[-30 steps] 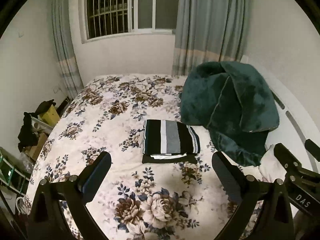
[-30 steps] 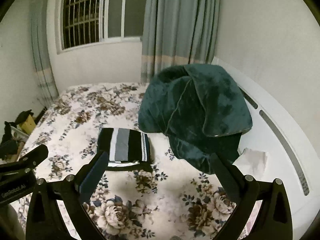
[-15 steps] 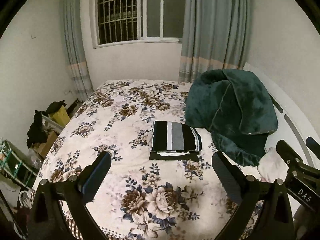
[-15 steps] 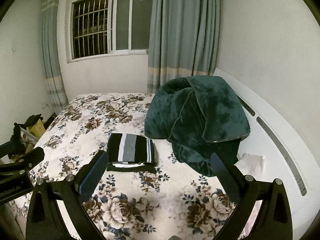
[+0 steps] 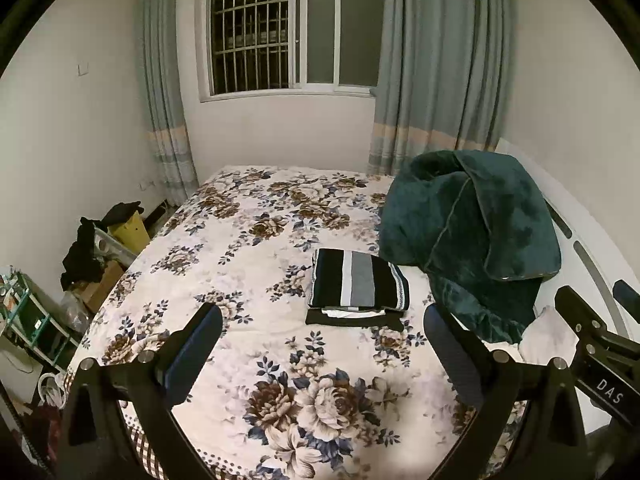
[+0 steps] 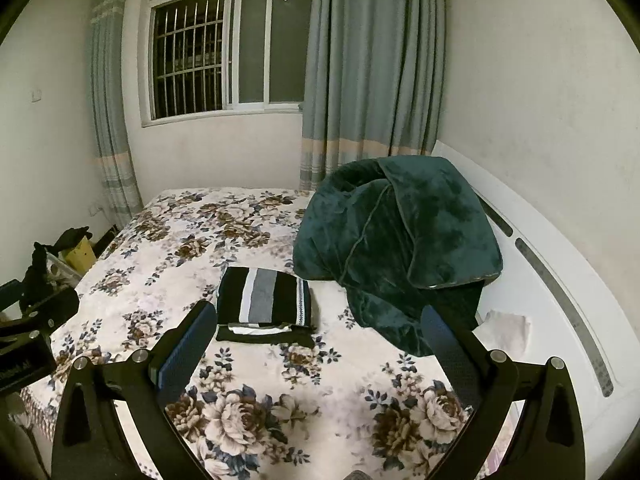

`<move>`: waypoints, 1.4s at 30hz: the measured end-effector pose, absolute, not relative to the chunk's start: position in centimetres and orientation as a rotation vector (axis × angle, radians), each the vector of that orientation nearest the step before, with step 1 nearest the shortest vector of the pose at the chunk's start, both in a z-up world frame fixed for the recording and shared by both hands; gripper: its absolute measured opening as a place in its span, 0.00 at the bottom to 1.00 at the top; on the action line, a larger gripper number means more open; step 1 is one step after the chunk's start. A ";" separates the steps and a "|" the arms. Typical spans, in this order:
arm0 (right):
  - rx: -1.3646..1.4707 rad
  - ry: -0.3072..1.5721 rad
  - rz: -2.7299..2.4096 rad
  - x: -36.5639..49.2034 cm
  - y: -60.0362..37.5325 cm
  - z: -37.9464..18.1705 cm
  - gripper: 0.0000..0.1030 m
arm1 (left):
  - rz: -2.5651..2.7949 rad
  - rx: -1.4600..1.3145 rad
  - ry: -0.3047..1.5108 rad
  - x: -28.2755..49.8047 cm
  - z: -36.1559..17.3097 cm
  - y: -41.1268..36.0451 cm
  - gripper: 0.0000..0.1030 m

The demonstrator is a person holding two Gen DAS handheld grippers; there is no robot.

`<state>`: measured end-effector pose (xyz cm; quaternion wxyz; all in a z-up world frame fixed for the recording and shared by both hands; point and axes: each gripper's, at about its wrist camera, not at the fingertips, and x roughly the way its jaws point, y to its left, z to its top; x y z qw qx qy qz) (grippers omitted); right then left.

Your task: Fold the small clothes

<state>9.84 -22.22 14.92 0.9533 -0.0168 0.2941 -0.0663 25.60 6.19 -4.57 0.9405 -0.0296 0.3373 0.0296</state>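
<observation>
A folded black garment with white and grey stripes (image 5: 358, 284) lies on the floral bedspread (image 5: 248, 256), stacked on other folded dark and white pieces. It also shows in the right wrist view (image 6: 266, 296). My left gripper (image 5: 322, 354) is open and empty, held back from the stack above the bed's near end. My right gripper (image 6: 320, 354) is open and empty, also well short of the stack.
A dark green plush blanket (image 5: 476, 232) is heaped at the right against the white headboard (image 6: 560, 288). A white cloth (image 6: 506, 328) lies beside it. Boxes and dark clothes (image 5: 100, 248) crowd the floor at the left. The window (image 5: 280, 28) and curtains stand behind.
Both grippers have pulled back and up from the bed, so the folded stack looks smaller and farther. The stack itself has not moved.
</observation>
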 end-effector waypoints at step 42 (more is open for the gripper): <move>-0.011 0.590 -0.107 11.4 -22.7 15.5 1.00 | 0.056 -0.040 0.675 25.3 -3.7 6.2 1.00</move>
